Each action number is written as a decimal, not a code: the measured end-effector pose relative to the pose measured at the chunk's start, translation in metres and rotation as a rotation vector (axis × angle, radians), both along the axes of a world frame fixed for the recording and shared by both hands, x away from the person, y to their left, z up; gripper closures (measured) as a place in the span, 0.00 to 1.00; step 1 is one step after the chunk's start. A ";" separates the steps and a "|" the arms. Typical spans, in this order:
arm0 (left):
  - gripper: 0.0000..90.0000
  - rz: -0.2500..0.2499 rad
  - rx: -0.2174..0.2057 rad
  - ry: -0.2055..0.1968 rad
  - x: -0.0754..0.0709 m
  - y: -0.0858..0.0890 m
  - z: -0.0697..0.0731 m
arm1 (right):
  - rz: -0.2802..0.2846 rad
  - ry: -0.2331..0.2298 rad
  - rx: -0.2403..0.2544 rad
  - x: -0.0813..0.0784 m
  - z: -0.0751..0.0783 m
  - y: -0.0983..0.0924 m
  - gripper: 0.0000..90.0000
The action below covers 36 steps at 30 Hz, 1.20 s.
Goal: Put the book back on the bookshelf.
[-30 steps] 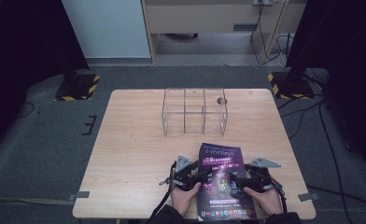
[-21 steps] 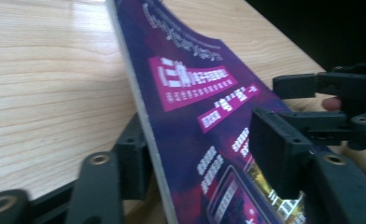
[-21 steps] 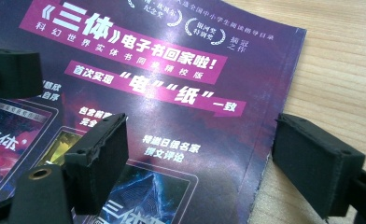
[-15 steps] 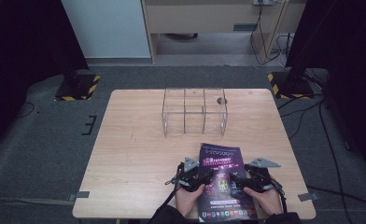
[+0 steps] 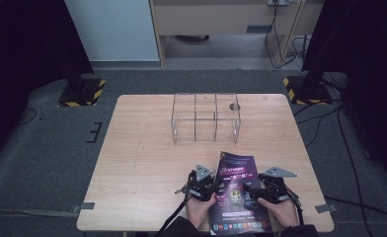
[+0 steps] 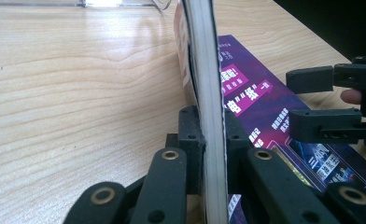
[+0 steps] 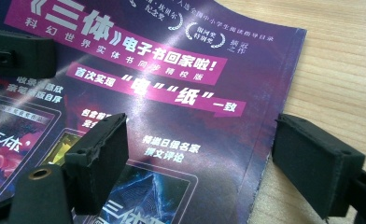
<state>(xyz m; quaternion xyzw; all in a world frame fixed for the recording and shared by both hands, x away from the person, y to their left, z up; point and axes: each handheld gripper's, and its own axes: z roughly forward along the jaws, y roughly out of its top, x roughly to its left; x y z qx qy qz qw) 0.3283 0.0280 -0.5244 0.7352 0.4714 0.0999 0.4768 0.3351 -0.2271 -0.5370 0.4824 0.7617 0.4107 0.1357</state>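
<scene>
change: left tongs (image 5: 212, 183) have just been closing and now clamp the left edge of the magazine (image 5: 237, 190), lifted off the wood; a second ago that edge lay flat
right tongs (image 5: 253, 190): wide, one jaw over the purple cover, one past its right edge, not pinching
magazine: near edge of worktop (image 5: 142, 163)
around: clear acrylic rack (image 5: 205, 118) farther back, well apart from the magazine

At your twelve o'clock on the wooden table (image 5: 137, 163) stands a clear acrylic rack (image 5: 205, 118), divided into compartments, near the far edge. Beyond the table, at ten and two o'clock, you see black stand bases with yellow-black hazard tape (image 5: 81, 92).
</scene>
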 end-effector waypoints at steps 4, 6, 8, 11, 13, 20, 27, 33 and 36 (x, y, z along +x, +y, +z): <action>0.93 -0.014 -0.023 -0.007 0.000 0.001 0.003 | 0.004 0.005 0.004 0.001 0.000 -0.002 0.21; 0.93 -0.017 -0.037 -0.006 0.000 0.002 0.005 | 0.007 0.005 0.005 0.001 0.001 -0.002 0.21; 0.93 -0.021 -0.052 -0.013 0.000 0.002 0.008 | 0.001 -0.006 0.018 0.000 0.004 -0.003 0.21; 0.93 -0.023 -0.063 -0.022 -0.001 0.003 0.011 | 0.000 -0.019 0.033 0.000 0.006 -0.005 0.20; 0.93 -0.019 -0.071 -0.043 -0.001 0.006 0.016 | -0.010 -0.026 0.063 0.000 0.008 -0.009 0.20; 0.93 -0.023 -0.112 -0.076 -0.003 0.010 0.029 | 0.006 -0.038 0.094 0.000 0.011 -0.010 0.18; 0.93 -0.029 -0.133 -0.130 -0.007 0.014 0.046 | 0.038 -0.037 0.104 0.000 0.013 -0.007 0.17; 0.93 -0.036 -0.136 -0.162 -0.009 0.016 0.055 | 0.060 -0.045 0.145 0.001 0.015 -0.006 0.16; 0.93 -0.040 -0.140 -0.173 -0.010 0.016 0.059 | 0.069 -0.040 0.163 0.003 0.015 -0.005 0.17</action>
